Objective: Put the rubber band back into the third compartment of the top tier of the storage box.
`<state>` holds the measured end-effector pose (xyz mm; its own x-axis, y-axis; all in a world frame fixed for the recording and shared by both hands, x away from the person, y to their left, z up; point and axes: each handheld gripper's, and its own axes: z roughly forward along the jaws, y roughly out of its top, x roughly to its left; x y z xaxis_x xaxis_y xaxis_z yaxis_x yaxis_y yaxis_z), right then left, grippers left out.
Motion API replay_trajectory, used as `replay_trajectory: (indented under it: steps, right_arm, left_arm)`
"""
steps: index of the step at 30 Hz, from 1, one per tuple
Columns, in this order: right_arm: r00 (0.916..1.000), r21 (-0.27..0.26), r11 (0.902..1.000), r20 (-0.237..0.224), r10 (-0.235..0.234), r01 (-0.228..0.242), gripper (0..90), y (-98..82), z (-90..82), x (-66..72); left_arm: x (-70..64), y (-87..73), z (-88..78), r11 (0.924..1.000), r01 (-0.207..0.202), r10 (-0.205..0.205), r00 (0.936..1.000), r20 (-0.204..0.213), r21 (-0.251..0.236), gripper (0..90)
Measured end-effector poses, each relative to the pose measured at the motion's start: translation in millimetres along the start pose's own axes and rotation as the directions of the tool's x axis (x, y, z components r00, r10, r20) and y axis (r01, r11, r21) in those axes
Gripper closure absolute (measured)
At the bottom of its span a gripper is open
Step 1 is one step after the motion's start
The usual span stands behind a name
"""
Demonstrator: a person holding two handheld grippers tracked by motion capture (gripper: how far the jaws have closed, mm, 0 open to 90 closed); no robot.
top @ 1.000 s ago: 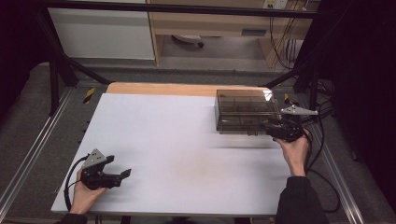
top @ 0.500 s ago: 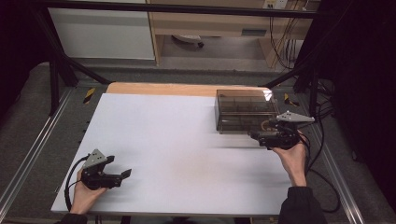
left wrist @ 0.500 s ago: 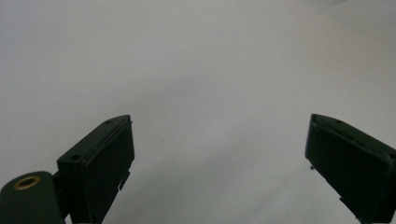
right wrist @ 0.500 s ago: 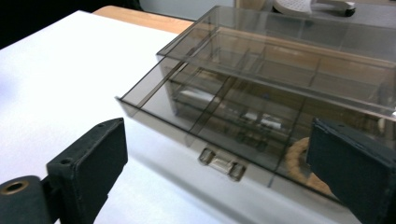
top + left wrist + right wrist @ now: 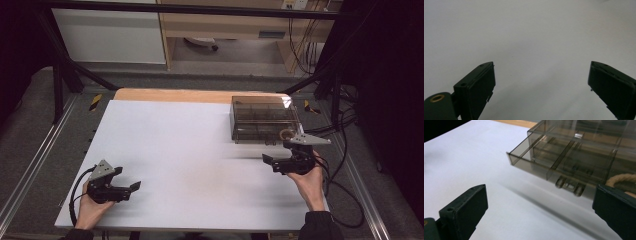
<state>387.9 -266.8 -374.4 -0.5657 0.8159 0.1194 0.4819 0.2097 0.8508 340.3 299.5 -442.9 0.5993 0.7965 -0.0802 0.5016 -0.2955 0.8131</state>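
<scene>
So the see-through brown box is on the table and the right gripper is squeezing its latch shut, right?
Not quite. The see-through brown box is on the table, but the right gripper isn't squeezing the latch. Its jaws have just been opening and now stand wide apart with nothing between them, short of the box. The right gripper view shows it.

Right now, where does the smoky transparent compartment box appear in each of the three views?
High view: the compartment box lies at the upper right of the white table, just beyond the right tongs.
Left gripper view: not in this picture; the white table surface lies between the tongs.
Right gripper view: the box fills the upper right, its latch facing the camera.
Shared landmark: the white table.
</scene>
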Motion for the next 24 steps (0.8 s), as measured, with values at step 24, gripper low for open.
replay_trajectory:
  steps: [24]
  right_arm:
    - [0.9966, 0.040, 0.9980, -0.065, 0.051, -0.048, 0.7, -79.1, -3.2, -0.6]
  left_arm:
    - [-1.8, -1.2, 1.3, 1.0000, -0.005, 0.005, 0.9999, 0.013, 0.005, 6.7]
